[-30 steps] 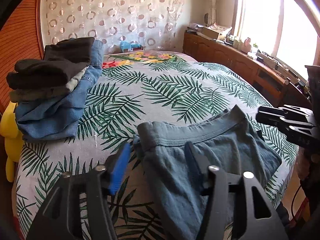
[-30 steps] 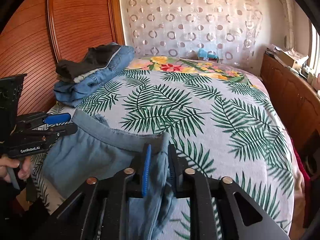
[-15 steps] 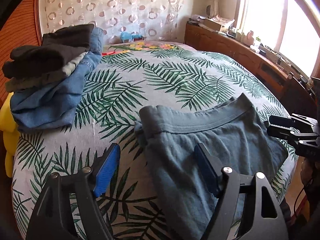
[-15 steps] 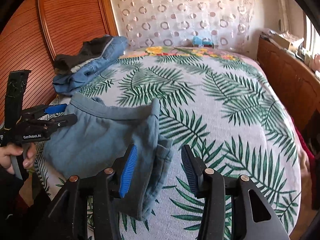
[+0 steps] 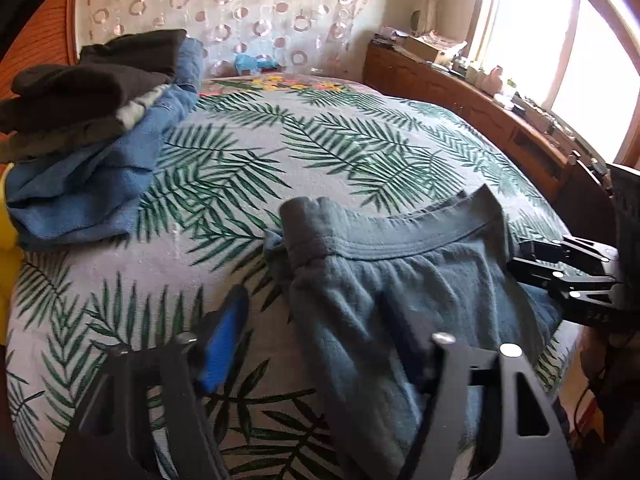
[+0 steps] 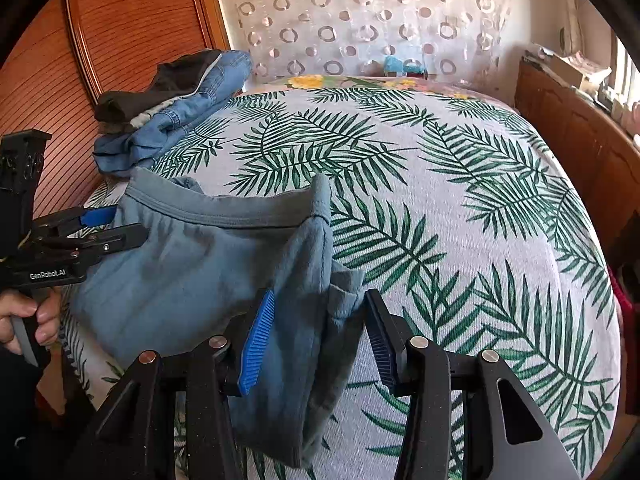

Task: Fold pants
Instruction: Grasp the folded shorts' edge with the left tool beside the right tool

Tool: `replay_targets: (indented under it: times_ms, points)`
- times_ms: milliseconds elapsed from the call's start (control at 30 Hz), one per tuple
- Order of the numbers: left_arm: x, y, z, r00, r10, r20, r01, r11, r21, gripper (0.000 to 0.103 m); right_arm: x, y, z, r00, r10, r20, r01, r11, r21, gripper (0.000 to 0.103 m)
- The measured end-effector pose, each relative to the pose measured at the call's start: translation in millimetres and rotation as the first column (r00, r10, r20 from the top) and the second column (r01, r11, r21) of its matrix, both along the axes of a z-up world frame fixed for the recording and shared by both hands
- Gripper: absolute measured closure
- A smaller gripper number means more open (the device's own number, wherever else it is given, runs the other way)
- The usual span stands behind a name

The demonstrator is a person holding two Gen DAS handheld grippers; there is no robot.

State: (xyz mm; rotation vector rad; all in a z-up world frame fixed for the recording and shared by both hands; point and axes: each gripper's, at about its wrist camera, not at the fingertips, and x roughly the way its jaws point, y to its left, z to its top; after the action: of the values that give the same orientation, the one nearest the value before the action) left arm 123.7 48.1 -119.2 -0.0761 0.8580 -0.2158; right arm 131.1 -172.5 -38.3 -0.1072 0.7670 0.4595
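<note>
The blue-grey pants (image 6: 192,264) lie near the foot edge of the bed (image 6: 460,208), waistband flat toward the headboard and the legs seemingly doubled under, so at least one fold looks done. The left hand-held gripper (image 5: 316,344) and the right hand-held gripper (image 6: 316,336) both stand spread, straddling opposite side edges of the cloth without pinching it. I'd guess a last fold or tidy-up remains, then a move to the pile of folded clothes (image 5: 92,128) by the headboard.
</note>
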Motion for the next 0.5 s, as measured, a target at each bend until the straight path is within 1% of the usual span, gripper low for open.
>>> replay_targets:
  times_ms: [33, 67, 267, 300, 333, 400, 433, 467, 500]
  points:
    - [0, 0, -1, 1.0, -0.008, -0.009, 0.008, 1.0, -0.014, 0.045, -1, 1, -1, 1.0, 0.0, 0.005, 0.0, 1.0, -0.003, 0.055]
    - [0, 1, -1, 1.0, -0.011, -0.009, 0.011, 1.0, -0.02, 0.046, -1, 3, -2, 1.0, 0.0, 0.012, 0.0, 1.0, -0.008, 0.055]
    - [4, 2, -1, 1.0, -0.006, -0.011, 0.006, 0.999, -0.043, 0.047, -4, 10, -6, 0.999, 0.008, 0.033, -0.007, 1.0, -0.027, 0.055]
    - [4, 1, -1, 1.0, -0.001, -0.011, 0.001, 0.999, -0.045, 0.047, -4, 11, -7, 0.999, 0.01, 0.034, -0.009, 1.0, -0.026, 0.057]
    - [5, 1, -1, 1.0, 0.001, -0.01, -0.001, 0.999, -0.044, 0.047, -5, 12, -7, 0.999, 0.014, 0.035, -0.013, 1.0, -0.025, 0.061]
    - [5, 0, -1, 1.0, 0.002, -0.007, -0.002, 0.999, -0.043, 0.047, -5, 13, -8, 0.999, 0.025, 0.035, -0.025, 0.999, -0.023, 0.065]
    - [5, -1, -1, 1.0, -0.001, -0.007, 0.001, 0.999, -0.047, 0.053, -6, 12, -7, 0.999, 0.032, 0.036, -0.031, 0.999, -0.022, 0.07]
    - [4, -1, -1, 1.0, -0.009, -0.008, 0.008, 0.998, -0.057, 0.062, -6, 12, -7, 0.999, 0.041, 0.035, -0.04, 0.999, -0.016, 0.072]
    - [4, -2, -1, 1.0, -0.017, -0.011, 0.016, 0.998, -0.067, 0.064, -6, 13, -8, 0.998, 0.049, 0.032, -0.049, 0.999, -0.01, 0.078]
